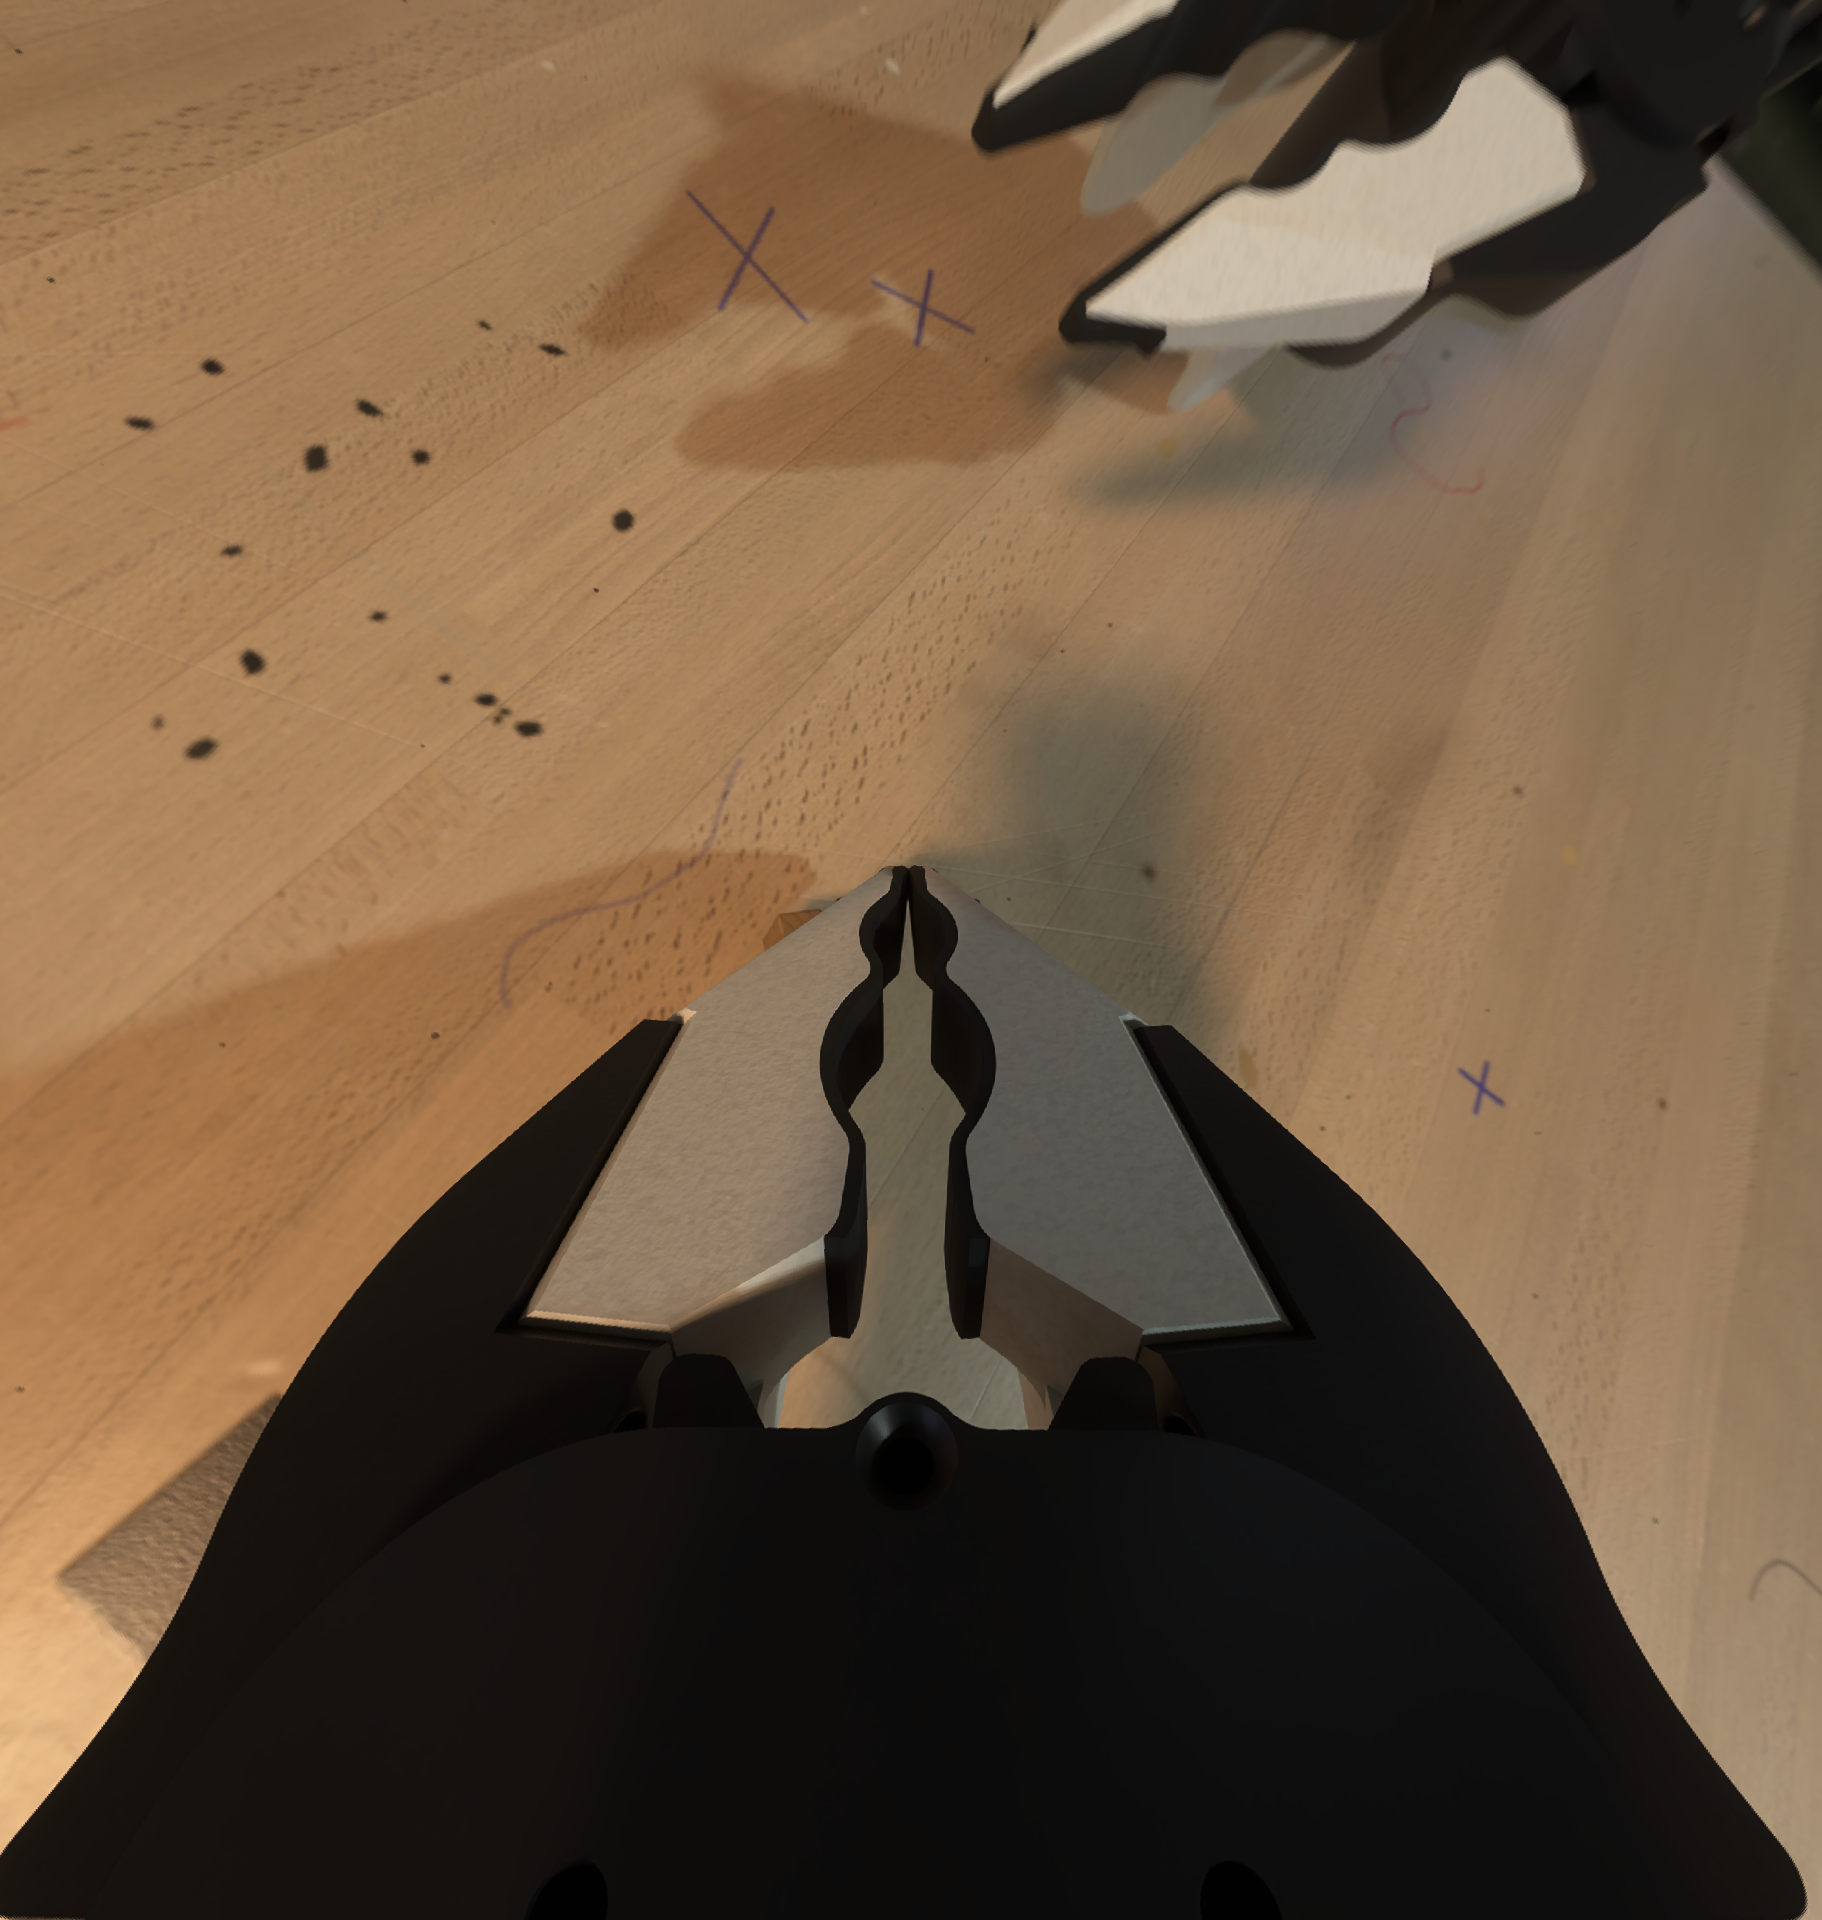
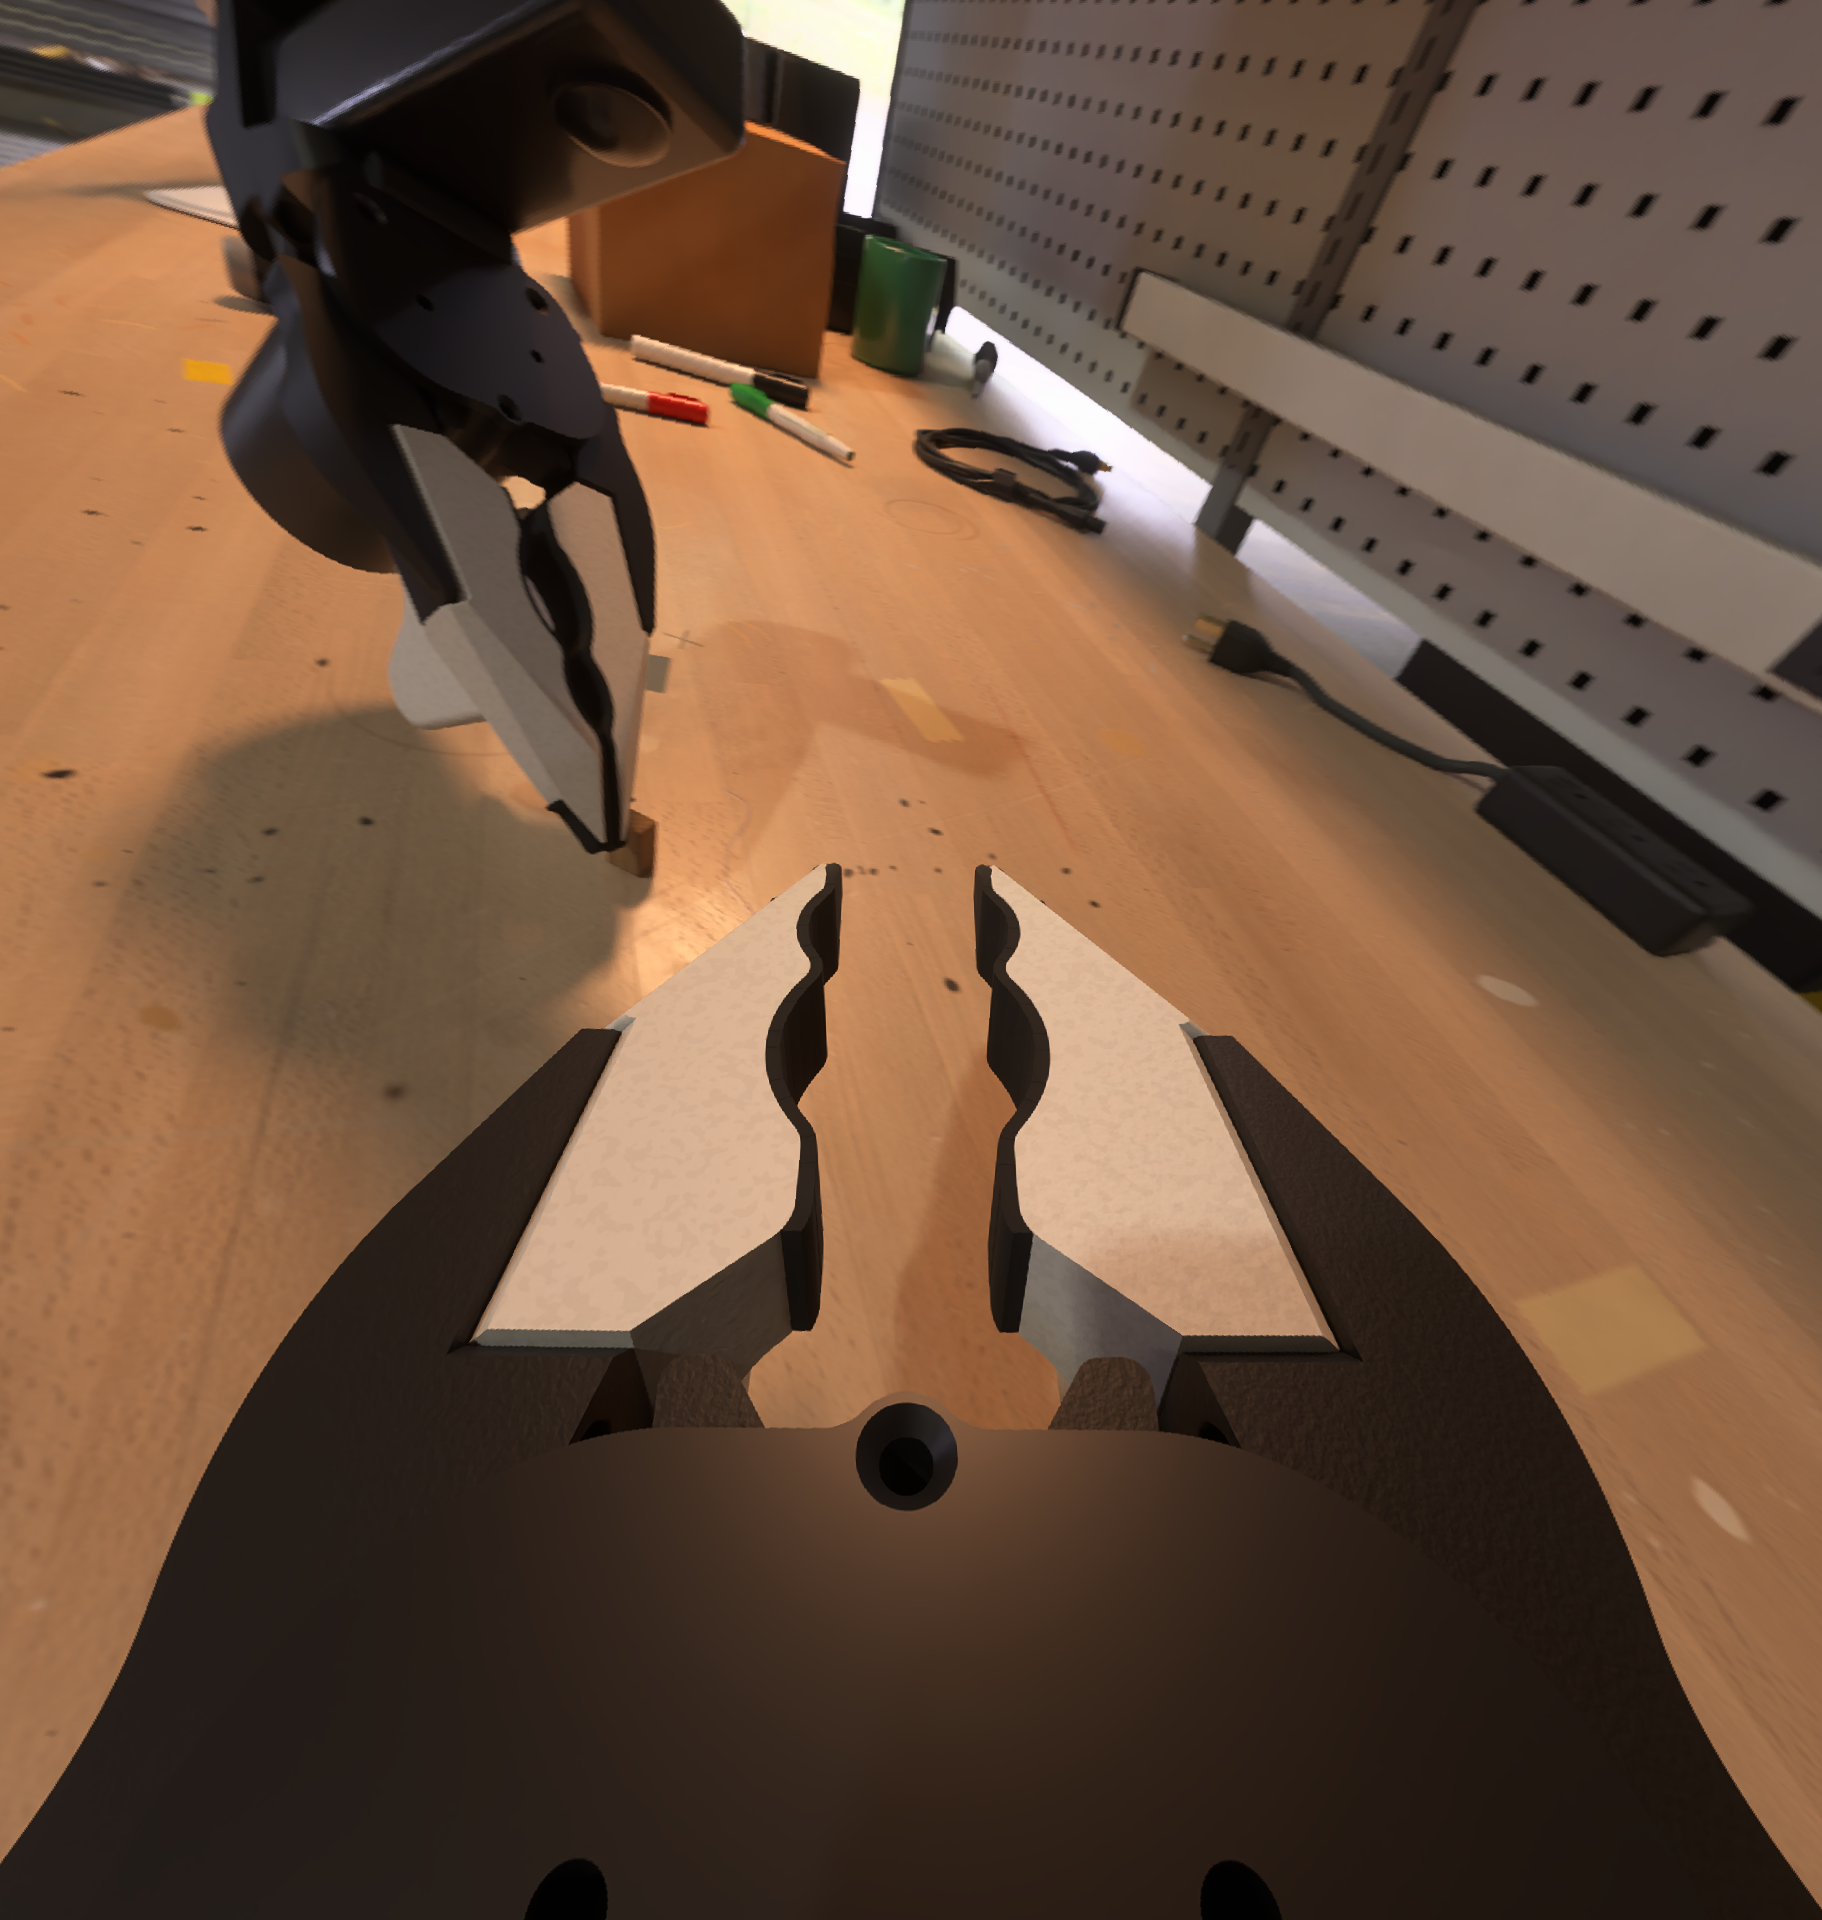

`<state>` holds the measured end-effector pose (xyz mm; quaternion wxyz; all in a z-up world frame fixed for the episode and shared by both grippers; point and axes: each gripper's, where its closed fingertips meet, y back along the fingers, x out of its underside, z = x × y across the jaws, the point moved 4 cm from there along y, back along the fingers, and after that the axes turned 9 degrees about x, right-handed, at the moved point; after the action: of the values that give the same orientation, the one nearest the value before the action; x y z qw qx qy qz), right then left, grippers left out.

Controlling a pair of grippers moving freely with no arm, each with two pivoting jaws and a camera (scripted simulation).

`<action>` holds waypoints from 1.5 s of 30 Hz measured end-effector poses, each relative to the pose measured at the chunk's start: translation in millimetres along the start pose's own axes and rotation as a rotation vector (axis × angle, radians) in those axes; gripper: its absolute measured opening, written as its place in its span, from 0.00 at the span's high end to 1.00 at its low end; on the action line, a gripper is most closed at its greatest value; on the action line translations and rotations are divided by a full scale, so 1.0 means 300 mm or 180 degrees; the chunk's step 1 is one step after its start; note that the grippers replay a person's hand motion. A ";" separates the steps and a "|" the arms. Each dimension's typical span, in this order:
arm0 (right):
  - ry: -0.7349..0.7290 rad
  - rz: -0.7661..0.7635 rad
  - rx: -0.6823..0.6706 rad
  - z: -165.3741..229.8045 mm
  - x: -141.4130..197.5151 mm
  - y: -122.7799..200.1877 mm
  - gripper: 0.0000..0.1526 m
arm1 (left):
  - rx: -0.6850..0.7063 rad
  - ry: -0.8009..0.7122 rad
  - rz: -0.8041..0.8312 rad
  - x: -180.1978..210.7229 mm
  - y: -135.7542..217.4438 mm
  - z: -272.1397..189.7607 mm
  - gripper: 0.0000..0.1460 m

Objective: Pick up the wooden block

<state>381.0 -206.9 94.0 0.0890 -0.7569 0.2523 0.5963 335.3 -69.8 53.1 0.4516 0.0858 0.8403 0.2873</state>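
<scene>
The left gripper (image 2: 603, 831) stands steeply over the workbench (image 2: 990, 644), with its tips almost on the wood. Its fingers are nearly together, and a small wooden block (image 2: 637, 844) shows just at the tips, on the far side of them in the right wrist view. In the left wrist view only a small brown corner of the block (image 1: 788, 923) shows beside the left fingertip. I cannot tell with certainty if the block is pinched between the tips or only sits touching them. The block looks to rest on the bench or very close above it. It is too small and too hidden to say how its long axis runs.

The right gripper (image 2: 907, 883) is half open and holds nothing. It hangs low over the bench and well apart from the block, which lies ahead of it and to its left. So the left gripper is clearly the nearer one, and I judge the lift belongs to it: a straight move upward.

For writing, there are only blue pen crosses (image 1: 746, 255) on the bench, no words. The markers (image 2: 668, 403), the green mug (image 2: 894, 303) and the brown box (image 2: 715, 249) far behind show no brand I can read.
</scene>
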 end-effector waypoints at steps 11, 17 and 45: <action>0.0084 0.0157 -0.0668 0.218 -0.055 -0.103 0.82 | 0.1240 0.0604 -0.1595 -0.054 0.125 -0.038 1.00; 0.0146 -0.0135 -0.0351 0.225 -0.088 -0.113 0.86 | 0.1837 0.0990 -0.2157 -0.065 0.173 -0.022 1.00; 0.0229 0.0353 0.0013 0.115 -0.005 -0.058 0.85 | -0.0768 0.0311 -0.0085 0.031 0.003 0.037 0.94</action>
<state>359.8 -176.5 83.2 0.0482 -0.7624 0.2982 0.5722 338.9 -60.8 42.3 0.4210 0.0056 0.8217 0.3841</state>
